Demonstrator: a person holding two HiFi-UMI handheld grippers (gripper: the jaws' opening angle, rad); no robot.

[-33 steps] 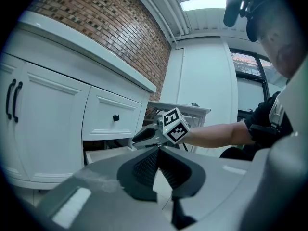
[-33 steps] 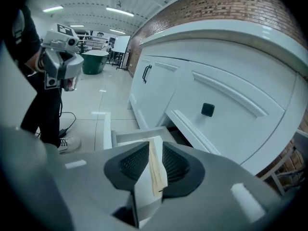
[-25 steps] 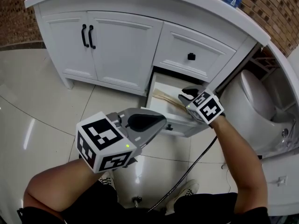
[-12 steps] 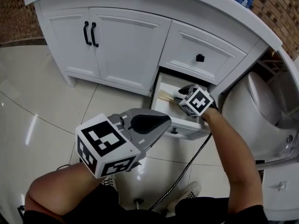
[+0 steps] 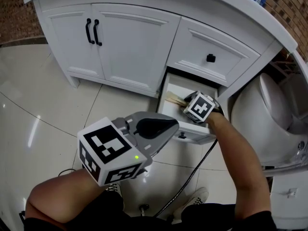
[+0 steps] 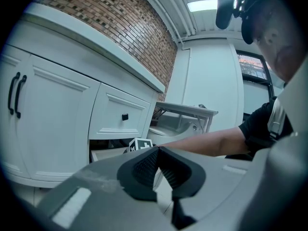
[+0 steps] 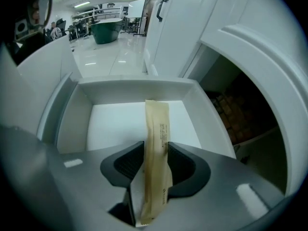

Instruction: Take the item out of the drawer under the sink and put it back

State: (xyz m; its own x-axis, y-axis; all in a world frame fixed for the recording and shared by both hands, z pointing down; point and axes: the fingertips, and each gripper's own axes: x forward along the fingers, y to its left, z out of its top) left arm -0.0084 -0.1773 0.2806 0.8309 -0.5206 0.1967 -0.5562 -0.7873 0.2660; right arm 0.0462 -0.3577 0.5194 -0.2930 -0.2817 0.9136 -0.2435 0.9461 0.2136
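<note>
Glossy pale floor tiles [image 5: 43, 105] run up to a white cabinet [image 5: 130, 47] set against a brick wall [image 5: 19, 13]. One lower drawer [image 5: 176, 83] of the cabinet stands pulled out; all positions below are given relative to this drawer.

- Above the drawer: a shut drawer front with a black knob [image 5: 210, 58].
- Left of the drawer: two shut doors with a pair of black handles [image 5: 91, 32].
- Right of the drawer: a white toilet [image 5: 274, 109], just beside the cabinet end.
- Inside the drawer: a long tan paper packet [image 7: 158, 124]. Its far end rests on the white drawer bottom, roughly midway between the side walls, and its near end rises between the jaws of the right gripper [image 7: 155, 153].

Right gripper: pointed steeply down into the drawer. Its jaws have just been opening and now stand spread, with the packet between the pads and not pinched.

Left gripper [image 6: 157, 149]: held out over the floor in front of and left of the drawer, well apart from it, pointing roughly level. Its jaws are pressed together with nothing between them.

A black cable [image 5: 192, 172] hangs below the right forearm, in front of the drawer
</note>
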